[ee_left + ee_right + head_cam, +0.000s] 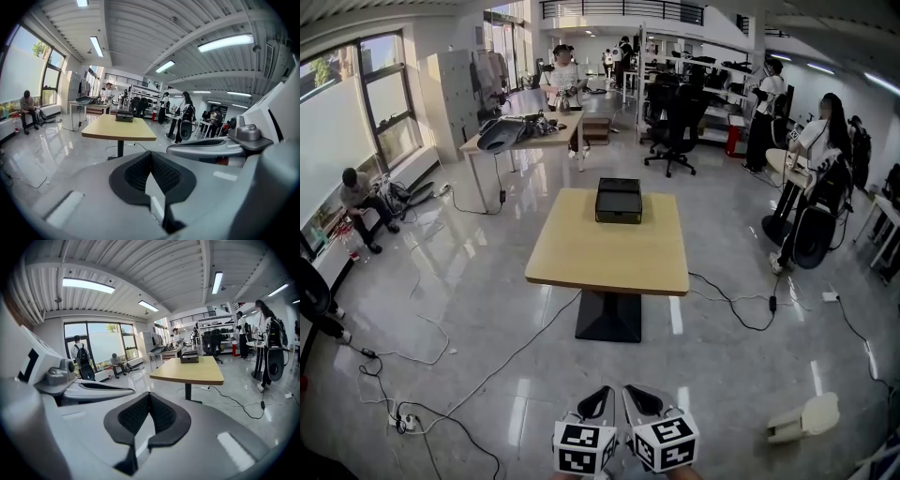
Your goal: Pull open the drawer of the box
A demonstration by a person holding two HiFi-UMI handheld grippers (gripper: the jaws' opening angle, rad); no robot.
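Observation:
A black box (619, 201) sits at the far end of a light wooden table (609, 258) on a black pedestal, well ahead of me. Both grippers hang side by side low in the head view, over the floor and short of the table. The left gripper (598, 405) has its jaws together with nothing between them, and so has the right gripper (643, 401). In the left gripper view, the shut left gripper (151, 154) points toward the table (119, 129) and the box (124, 116). The right gripper view shows the shut right gripper (149, 394) below the box (189, 357).
Cables (487, 375) trail over the glossy floor to a power strip (405, 422) at the left and round the table's base. A white object (806, 419) lies on the floor at the right. A second table (525, 134), office chairs (675, 127) and several people stand further back.

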